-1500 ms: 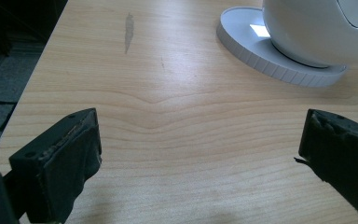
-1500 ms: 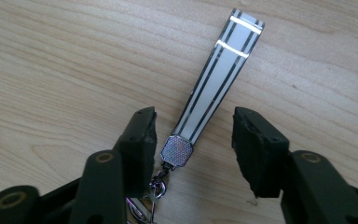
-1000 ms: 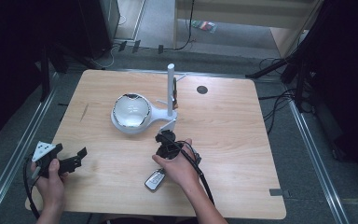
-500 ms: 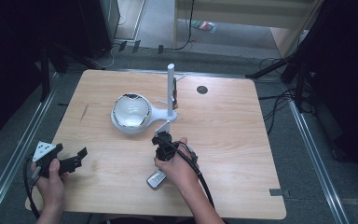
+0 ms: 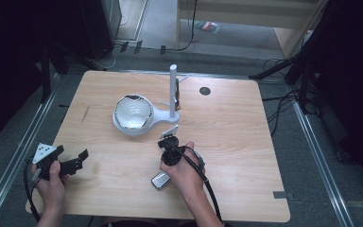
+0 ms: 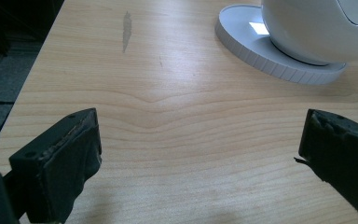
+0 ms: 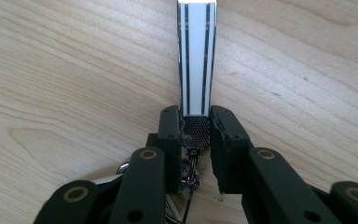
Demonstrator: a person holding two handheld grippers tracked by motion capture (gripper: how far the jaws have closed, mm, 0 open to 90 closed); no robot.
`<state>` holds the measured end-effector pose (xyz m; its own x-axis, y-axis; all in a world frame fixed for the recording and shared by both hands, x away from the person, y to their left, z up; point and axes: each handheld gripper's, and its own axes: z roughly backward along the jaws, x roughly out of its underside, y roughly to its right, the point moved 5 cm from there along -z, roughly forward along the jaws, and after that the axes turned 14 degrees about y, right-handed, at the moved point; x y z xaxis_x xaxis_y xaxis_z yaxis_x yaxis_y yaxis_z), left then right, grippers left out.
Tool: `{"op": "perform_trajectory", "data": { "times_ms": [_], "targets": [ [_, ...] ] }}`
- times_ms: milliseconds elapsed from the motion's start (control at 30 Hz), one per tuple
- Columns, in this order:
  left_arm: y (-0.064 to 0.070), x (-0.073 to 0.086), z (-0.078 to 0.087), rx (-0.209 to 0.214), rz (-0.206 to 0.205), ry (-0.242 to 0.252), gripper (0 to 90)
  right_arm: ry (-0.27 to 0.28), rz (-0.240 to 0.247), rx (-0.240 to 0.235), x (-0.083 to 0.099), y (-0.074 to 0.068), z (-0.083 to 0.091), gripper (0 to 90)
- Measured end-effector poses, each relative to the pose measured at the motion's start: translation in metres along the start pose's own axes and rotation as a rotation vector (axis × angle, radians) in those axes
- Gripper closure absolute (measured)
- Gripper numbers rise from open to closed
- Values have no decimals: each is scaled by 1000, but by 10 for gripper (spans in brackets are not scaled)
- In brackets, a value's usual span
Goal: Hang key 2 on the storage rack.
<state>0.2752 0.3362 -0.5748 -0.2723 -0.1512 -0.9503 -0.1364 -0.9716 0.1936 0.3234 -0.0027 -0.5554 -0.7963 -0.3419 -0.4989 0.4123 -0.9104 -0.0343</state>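
My right gripper (image 5: 168,142) is at the table's middle, just in front of the white stand (image 5: 132,113). It is shut on the black mesh end of a white strap with black stripes (image 7: 196,56). The strap (image 5: 170,129) lies flat and points at the stand's post (image 5: 173,90). In the right gripper view a metal ring (image 7: 192,175) hangs from the strap below the right gripper (image 7: 196,123). A silver key fob (image 5: 160,180) lies by the right hand. My left gripper (image 5: 71,155) rests open at the front left, and the left gripper (image 6: 200,135) holds nothing.
The stand's round base (image 6: 279,56) carries a white dome (image 6: 317,28). The post has small pegs, and a small brown item (image 5: 177,101) hangs from one. A black round hole (image 5: 204,91) is at the back right. The table's left edge (image 5: 52,137) lies close to the left hand.
The right hand has wavered slightly sideways with the strap still gripped. The left gripper has not moved.
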Motion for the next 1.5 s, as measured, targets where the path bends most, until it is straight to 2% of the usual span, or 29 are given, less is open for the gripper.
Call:
{"op": "perform_trajectory", "data": {
  "times_ms": [33,100,200,367,400,533,633,667,767,900,1033,1133,1233,1267,1367,1433,1500],
  "targets": [
    [0,0,0,1,-4,0,0,54,-13,-17,-1,2,6,761],
    [0,0,0,1,-6,-1,0,97,-35,-27,-3,2,12,761],
    [1,0,0,1,-9,-1,0,175,-38,-41,-6,4,22,761],
    [1,0,0,0,-12,-1,0,320,-26,-82,-13,7,39,761],
    [1,0,0,1,-13,-1,0,348,-26,-67,-14,9,43,761],
    [1,0,0,-1,-9,2,0,474,-11,-69,-20,14,57,761],
    [1,0,0,-2,-11,1,0,553,-11,-93,-25,18,66,761],
    [1,0,0,-3,-11,1,0,573,-6,-115,-27,18,69,761],
    [1,0,0,-1,-15,2,0,609,0,-118,-31,22,73,761],
    [1,0,0,-1,-15,3,0,665,3,-98,-35,28,77,761],
    [1,0,0,-1,-15,2,0,691,1,-121,-38,31,79,761],
    [1,0,0,-2,-13,3,0,725,6,-158,-42,36,79,761],
    [1,0,0,-3,-10,4,0,727,0,-180,-44,39,79,761],
    [1,0,0,-3,-8,3,0,737,6,-206,-46,41,78,761],
    [1,0,0,-3,-8,3,0,749,18,-221,-48,43,77,761],
    [1,0,0,-2,-12,-2,0,771,23,-267,-52,48,74,760],
    [1,0,0,-4,-10,-1,0,779,28,-275,-53,50,73,760]
  ]
}}
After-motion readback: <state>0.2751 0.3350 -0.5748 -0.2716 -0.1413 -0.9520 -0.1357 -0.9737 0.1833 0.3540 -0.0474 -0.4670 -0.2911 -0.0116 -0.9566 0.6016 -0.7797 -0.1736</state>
